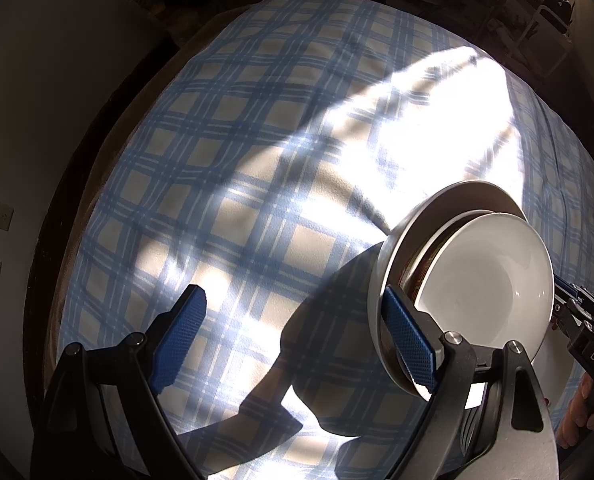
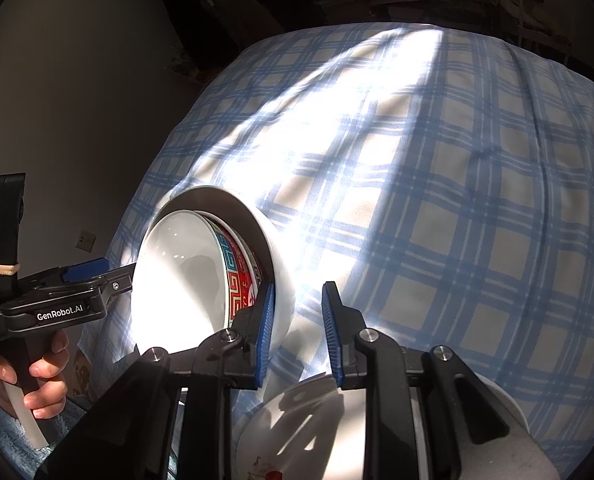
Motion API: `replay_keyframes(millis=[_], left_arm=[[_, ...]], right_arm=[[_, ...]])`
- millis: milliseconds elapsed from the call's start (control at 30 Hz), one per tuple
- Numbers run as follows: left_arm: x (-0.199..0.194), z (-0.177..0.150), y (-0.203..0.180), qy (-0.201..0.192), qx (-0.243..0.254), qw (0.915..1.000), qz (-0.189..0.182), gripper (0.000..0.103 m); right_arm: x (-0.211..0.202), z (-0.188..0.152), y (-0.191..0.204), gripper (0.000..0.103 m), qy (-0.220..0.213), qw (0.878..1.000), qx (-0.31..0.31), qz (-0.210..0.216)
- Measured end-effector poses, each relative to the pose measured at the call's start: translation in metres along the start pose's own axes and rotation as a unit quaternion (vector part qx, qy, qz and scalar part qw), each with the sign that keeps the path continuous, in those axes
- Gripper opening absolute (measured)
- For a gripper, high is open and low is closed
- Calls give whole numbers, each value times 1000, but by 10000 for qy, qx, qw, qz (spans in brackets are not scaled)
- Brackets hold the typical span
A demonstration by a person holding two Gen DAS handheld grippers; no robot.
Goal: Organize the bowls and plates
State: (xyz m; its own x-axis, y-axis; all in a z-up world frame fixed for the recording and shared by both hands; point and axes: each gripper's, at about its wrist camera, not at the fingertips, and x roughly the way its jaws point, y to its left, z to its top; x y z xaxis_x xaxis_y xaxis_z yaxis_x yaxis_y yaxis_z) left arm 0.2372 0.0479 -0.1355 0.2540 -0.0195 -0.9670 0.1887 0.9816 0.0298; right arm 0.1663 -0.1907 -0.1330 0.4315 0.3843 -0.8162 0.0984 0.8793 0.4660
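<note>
bowls: 3 nested – outer white bowl [image 2: 283, 280], patterned bowl [image 2: 239, 276], inner white bowl [image 2: 177, 280] | plate [image 2: 317, 420]: 1 | grippers: 2 – left gripper [image 1: 293, 336], right gripper [image 2: 299, 332]

The left wrist camera looks steeply down along its blue-padded fingers [image 1: 183, 334] at the blue-and-white checked cloth [image 1: 257, 160], from close above. The right wrist camera looks down more slantwise, from the opposite side. Both views share the nested stack of white bowls [image 1: 485, 276] [image 2: 177, 272], very near, and each shows the other gripper.
</note>
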Motion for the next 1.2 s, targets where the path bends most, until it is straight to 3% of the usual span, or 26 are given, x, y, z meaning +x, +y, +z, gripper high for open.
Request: replay_keyframes(millis=[333, 433, 500, 600, 700, 833, 967, 1067, 1200], left_arm=[[0, 0, -6, -107, 199, 9997, 119, 87], [0, 0, -7, -59, 173, 9997, -136, 71], [2, -1, -11, -23, 185, 9992, -353, 48], [2, -2, -18, -23, 248, 9987, -452, 32], [4, -1, -16, 16, 122, 9977, -662, 21], [8, -1, -12, 32, -42, 9959, -905, 18], [11, 0, -6, 104, -202, 9918, -1257, 14], [11, -1, -8, 96, -192, 9899, -1400, 4], [8, -4, -16, 20, -38, 9930, -1182, 4]], right_arm=[[1, -1, -3, 27, -19, 10000, 75, -35], [1, -1, -2, 27, -29, 9999, 79, -65], [1, -1, 0, 27, -35, 9999, 65, -88], [1, -2, 2, 27, -55, 9999, 72, -121], [1, -2, 2, 27, -70, 9999, 95, -121], [3, -1, 3, 26, -88, 9997, 156, -186], [6, 0, -2, 16, -6, 9989, 465, 37], [7, 0, 0, 16, 20, 9988, 486, -12], [9, -1, 7, 11, 73, 9988, 465, -167]])
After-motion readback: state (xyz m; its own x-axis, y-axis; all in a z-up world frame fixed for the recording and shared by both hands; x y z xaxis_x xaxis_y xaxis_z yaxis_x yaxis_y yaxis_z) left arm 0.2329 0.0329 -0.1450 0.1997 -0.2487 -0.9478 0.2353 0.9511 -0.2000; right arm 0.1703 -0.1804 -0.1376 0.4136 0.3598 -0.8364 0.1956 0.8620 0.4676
